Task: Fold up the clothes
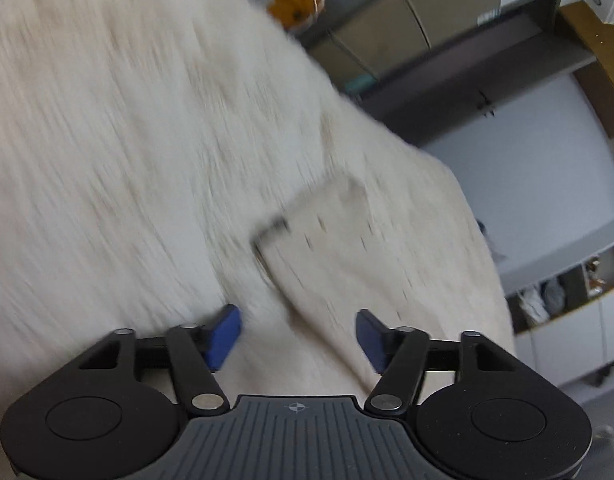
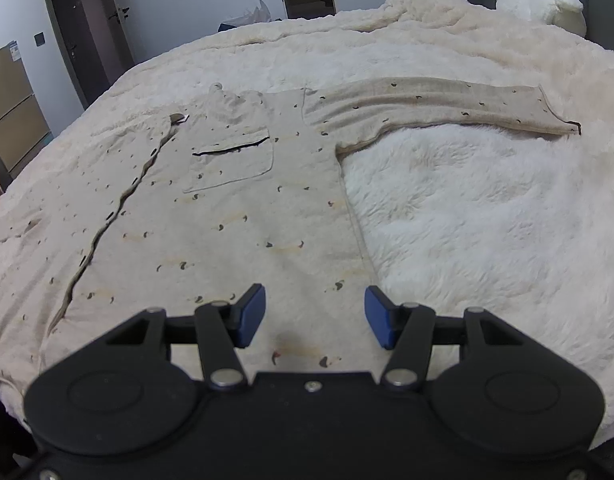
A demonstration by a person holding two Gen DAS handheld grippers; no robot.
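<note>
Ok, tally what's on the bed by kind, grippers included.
Patterned beige pajama tops: 1
White fluffy blankets: 1
White plush toys: 1
Grippers: 2, the left gripper and the right gripper, both open over the fabric
Total: 5

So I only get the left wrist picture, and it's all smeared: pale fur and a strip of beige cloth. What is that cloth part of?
Observer: A beige button-up top with small dark marks, spread flat, front up, on a furry blanket.
Operator: Is it folded at all?
Observer: Not on the side I can see. One sleeve lies stretched straight out from the shoulder.
Operator: And the other tool?
Observer: The right tool hangs over the top's lower part near its side edge, jaws apart, gripping nothing.
</note>
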